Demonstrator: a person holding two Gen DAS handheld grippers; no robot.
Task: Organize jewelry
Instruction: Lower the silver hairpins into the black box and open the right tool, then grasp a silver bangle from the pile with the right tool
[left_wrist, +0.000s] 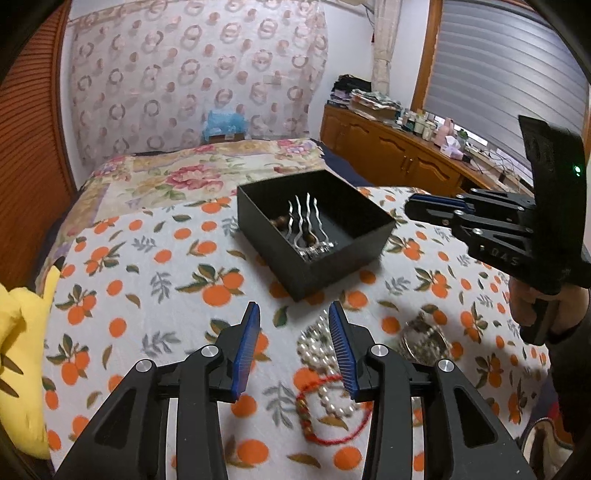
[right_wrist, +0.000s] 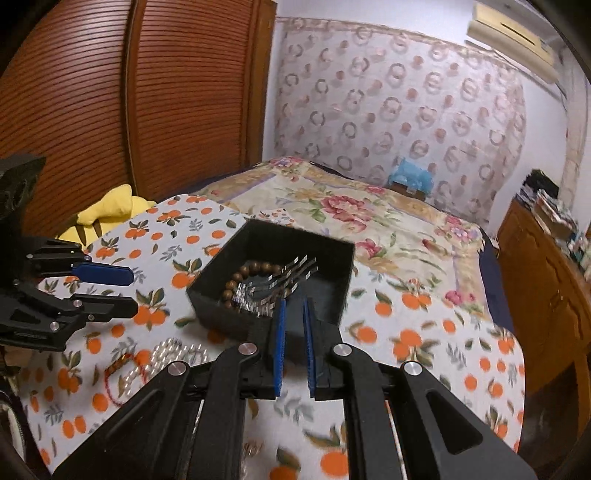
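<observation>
A black open box (left_wrist: 354, 236) (right_wrist: 221, 266) sits on an orange-print cloth (left_wrist: 147, 258). Inside lie a silver wavy hair comb (left_wrist: 304, 221) (right_wrist: 280, 284) and a brown bead bracelet (right_wrist: 243, 273). On the cloth in front lie a white pearl string (left_wrist: 321, 354) (right_wrist: 177, 350), a red cord bracelet (left_wrist: 314, 406) (right_wrist: 114, 373) and a silvery piece (left_wrist: 424, 339). My left gripper (left_wrist: 294, 310) (right_wrist: 129, 291) is open and empty above the pearls. My right gripper (right_wrist: 293, 301) (left_wrist: 410, 208) hovers at the box's near edge, jaws narrowly apart, empty.
The cloth lies over a floral bedspread (left_wrist: 207, 170). A yellow plush toy (left_wrist: 18, 350) (right_wrist: 107, 210) sits at the bed's left edge. A wooden cabinet (left_wrist: 399, 155) with clutter stands at the right, a slatted wooden wardrobe (right_wrist: 129, 110) at the left.
</observation>
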